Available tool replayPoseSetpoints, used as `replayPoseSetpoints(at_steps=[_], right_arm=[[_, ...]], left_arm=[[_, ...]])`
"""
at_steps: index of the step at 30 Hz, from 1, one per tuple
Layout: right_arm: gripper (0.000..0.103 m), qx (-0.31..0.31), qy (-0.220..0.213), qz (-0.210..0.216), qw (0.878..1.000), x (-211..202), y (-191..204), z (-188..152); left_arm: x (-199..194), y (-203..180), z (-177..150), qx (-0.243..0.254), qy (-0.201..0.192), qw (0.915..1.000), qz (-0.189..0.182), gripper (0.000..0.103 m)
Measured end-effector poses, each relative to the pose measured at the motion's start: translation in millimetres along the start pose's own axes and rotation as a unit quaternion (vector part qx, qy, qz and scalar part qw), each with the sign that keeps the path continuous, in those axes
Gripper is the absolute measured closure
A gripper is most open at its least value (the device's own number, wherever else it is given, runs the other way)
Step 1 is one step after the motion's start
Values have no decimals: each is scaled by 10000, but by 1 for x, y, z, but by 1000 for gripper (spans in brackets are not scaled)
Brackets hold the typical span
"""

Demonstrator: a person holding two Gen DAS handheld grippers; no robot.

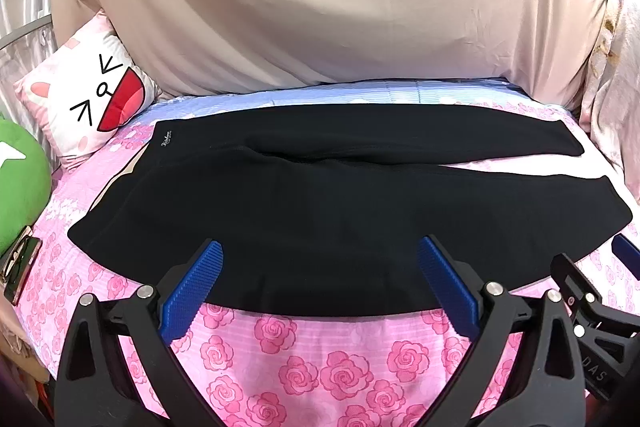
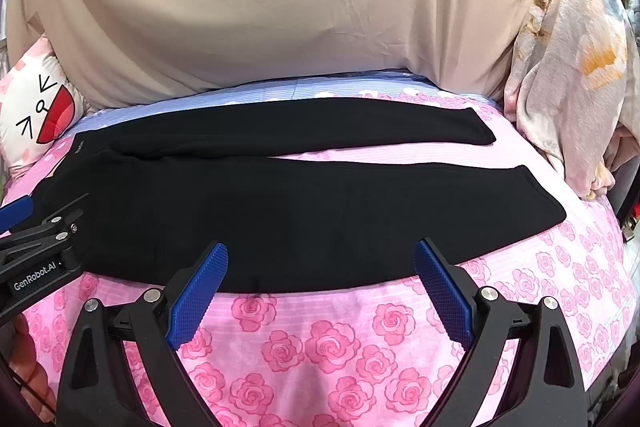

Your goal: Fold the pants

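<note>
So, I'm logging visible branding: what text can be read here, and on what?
"GenRobot.AI": on the left tool's body, right wrist view.
"DAS": partial letters on the right tool's body, left wrist view.
Small white script logo on the black pants at the waistband corner: too small to read.
Cartoon pillow: face marks only, no words.

The black pants (image 1: 340, 211) lie spread flat across the rose-printed pink bedsheet (image 1: 320, 359), waistband toward the left and both legs stretching out to the right. The far leg and the near leg part into a narrow V, with a strip of sheet showing between their cuffs. A small pale label marks the far waistband corner
</note>
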State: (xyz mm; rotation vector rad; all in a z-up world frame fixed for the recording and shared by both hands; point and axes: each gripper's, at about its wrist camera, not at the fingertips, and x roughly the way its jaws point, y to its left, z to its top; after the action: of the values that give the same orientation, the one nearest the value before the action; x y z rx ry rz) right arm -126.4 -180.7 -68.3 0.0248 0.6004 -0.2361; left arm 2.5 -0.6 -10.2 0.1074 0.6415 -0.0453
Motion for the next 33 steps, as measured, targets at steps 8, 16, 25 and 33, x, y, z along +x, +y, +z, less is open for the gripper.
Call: replayPoseSetpoints(at_steps=[8,16,25,33], right_arm=[[11,-24,-11,1,10000,0,3,3],[11,-25,-7,-4,10000,0,4,3],[11,-15,9,-3,10000,1,7,1],[11,-25,19,-4,10000,2,7,0]], left_arm=[[-2,2,1,-4,-16,10000,-5,7],[-1,2,2,-10,10,10000,8,7],[0,4,1,3,37,10000,-5,7],[1,5,1,-4,42,10000,0,7]])
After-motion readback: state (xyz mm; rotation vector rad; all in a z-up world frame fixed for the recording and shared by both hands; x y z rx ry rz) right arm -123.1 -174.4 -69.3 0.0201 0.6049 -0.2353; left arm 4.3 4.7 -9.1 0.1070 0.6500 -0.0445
